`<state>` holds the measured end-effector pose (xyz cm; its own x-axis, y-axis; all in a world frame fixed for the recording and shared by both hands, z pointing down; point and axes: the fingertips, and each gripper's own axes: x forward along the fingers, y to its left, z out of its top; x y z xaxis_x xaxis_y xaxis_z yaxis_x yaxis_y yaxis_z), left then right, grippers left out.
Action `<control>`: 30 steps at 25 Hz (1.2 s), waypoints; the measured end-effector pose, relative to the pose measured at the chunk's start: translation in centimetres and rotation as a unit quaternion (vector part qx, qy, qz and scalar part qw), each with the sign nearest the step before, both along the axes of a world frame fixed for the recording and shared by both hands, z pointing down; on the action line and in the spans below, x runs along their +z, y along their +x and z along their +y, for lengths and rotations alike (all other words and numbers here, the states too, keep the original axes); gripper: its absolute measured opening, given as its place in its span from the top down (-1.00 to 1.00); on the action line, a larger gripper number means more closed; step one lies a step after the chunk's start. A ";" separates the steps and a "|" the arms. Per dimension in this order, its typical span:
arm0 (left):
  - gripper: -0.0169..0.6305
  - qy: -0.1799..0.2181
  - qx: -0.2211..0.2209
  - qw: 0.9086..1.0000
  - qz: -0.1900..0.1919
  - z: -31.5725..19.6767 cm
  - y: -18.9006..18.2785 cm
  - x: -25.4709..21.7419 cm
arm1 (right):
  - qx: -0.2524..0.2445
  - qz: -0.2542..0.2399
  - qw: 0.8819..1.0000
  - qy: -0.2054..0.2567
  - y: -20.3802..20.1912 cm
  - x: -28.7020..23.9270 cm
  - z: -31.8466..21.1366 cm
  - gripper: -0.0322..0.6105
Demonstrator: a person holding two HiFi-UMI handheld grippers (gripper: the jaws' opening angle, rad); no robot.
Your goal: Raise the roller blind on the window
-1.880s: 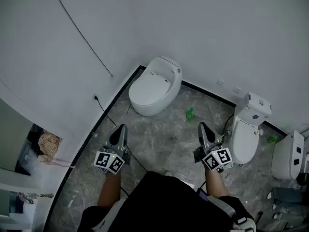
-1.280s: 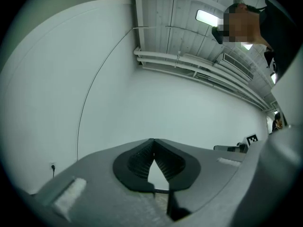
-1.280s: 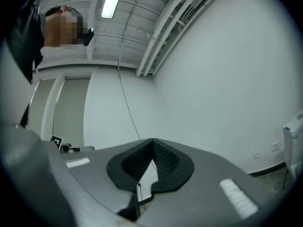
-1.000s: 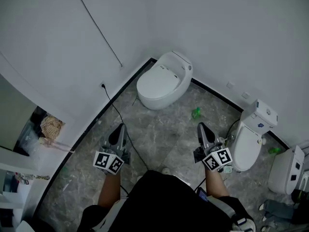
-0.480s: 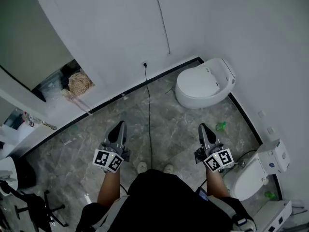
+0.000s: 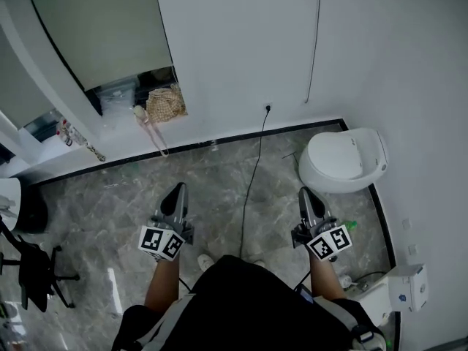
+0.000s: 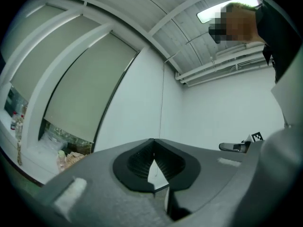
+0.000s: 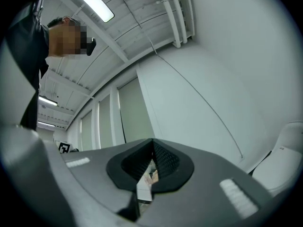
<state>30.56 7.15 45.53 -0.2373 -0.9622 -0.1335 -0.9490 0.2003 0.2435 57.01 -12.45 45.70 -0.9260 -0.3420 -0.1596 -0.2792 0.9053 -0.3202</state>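
Two grippers are held out level over the grey stone floor (image 6: 110, 203), well clear of every fixture. The left gripper (image 6: 178, 189) has its fingers (image 7: 138, 162) pressed together with nothing between them. The right gripper (image 6: 305, 192) has its fingers (image 8: 166, 162) likewise together and empty.

The roller blind (image 6: 102, 28) hangs on the window ahead of the left fingers and off to their left, well apart from both grippers. It is lowered most of the way, and a gap remains below its bottom edge. In that gap, on the sill, stand a woven basket (image 6: 166, 102) and a clear plastic container (image 6: 117, 93).

A white toilet (image 6: 342, 159) stands ahead of the right fingers, slightly to their right. A black cable (image 6: 256, 168) drops from a wall socket (image 6: 268, 108) and runs across the floor between the two pairs of fingers. A black chair base (image 6: 33, 269) lies far to the left of the left fingers.
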 end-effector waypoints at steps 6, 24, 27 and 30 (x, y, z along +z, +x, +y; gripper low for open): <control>0.95 0.010 -0.073 0.997 -0.007 6.6 -7.1 -0.4 | -0.070 0.001 0.997 0.010 -9.8 -0.4 2.8 0.89; 0.95 -0.009 -0.307 0.951 -0.032 30.3 -17.9 -0.5 | -0.288 -0.018 0.957 0.016 -33.6 -0.9 17.1 0.89; 0.95 -0.013 -0.334 0.942 -0.038 33.7 -17.7 -0.3 | -0.328 -0.020 0.944 0.020 -36.2 -0.9 21.2 0.89; 0.95 -0.013 -0.359 0.933 -0.038 36.5 -17.1 -0.3 | -0.365 -0.023 0.930 0.014 -37.8 -1.1 24.8 0.89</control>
<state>13.43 43.65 45.20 -0.8124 -0.5624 -0.1539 -0.5825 0.7954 0.1676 19.16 12.31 44.62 -0.9018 0.3811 -0.2037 0.4274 0.8563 -0.2899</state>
